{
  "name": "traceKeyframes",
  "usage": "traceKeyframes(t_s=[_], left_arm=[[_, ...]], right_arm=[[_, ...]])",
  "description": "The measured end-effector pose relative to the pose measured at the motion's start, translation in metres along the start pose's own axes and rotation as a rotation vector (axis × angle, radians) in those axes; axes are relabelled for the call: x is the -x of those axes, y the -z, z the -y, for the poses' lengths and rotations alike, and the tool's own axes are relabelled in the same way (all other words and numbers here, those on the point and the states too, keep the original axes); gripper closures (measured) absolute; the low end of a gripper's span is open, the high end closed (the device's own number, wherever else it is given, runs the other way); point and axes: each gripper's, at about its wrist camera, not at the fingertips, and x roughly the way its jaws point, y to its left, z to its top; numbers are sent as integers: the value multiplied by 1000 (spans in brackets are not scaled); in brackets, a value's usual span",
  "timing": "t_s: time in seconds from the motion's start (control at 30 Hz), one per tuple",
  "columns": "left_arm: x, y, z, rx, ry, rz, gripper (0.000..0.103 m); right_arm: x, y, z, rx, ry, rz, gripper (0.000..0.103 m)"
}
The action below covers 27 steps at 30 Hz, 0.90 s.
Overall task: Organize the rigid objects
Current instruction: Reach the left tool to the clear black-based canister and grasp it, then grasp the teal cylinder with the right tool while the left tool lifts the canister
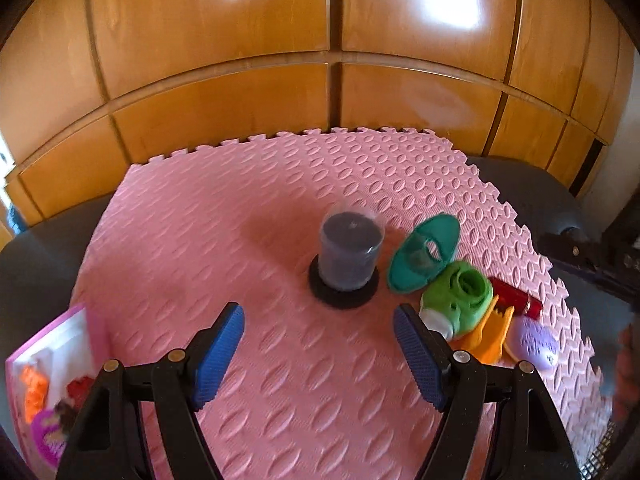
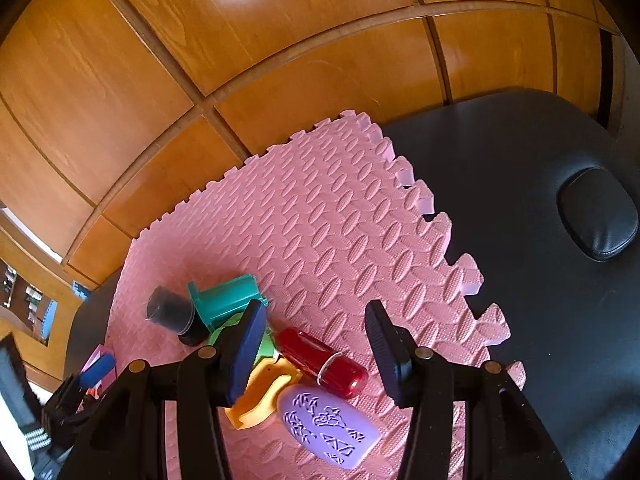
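On the pink foam mat (image 1: 248, 248) stands a clear tub with dark contents (image 1: 347, 256) on a black round base. To its right are clustered a teal piece (image 1: 424, 256), a green piece (image 1: 460, 296), a red cylinder (image 1: 516, 298), an orange piece (image 1: 488, 336) and a purple oval stamp (image 1: 534, 342). My left gripper (image 1: 318, 316) is open and empty, just short of the tub. My right gripper (image 2: 316, 312) is open above the cluster. The red cylinder (image 2: 324, 362) lies on the mat below its fingers, the purple stamp (image 2: 330, 420) nearer the camera.
A pink toy box (image 1: 48, 380) with small figures sits at the mat's left edge. The mat lies on a black padded table (image 2: 520, 240) with a black cushion (image 2: 598, 212) at the right. Wooden cabinet doors (image 1: 320, 40) stand close behind.
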Motion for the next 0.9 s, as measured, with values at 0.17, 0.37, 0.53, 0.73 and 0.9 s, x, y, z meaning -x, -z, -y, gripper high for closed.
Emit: traceKeyframes(t_s=[0.17, 0.37, 0.53, 0.73, 0.9], left_arm=[[-26, -18, 9, -1, 4, 3, 26], [-55, -33, 10, 13, 18, -12, 27], [-68, -33, 8, 23, 44, -29, 60], [-45, -10, 2, 45, 42, -46, 60], [-19, 15, -1, 61, 40, -52, 60]], right_arm=[[-2, 0, -3, 10, -16, -15, 51], [-4, 0, -4, 10, -23, -25, 51], [-6, 0, -4, 22, -15, -24, 51], [-5, 0, -6, 37, -4, -19, 51], [-6, 1, -2, 24, 2, -23, 51]])
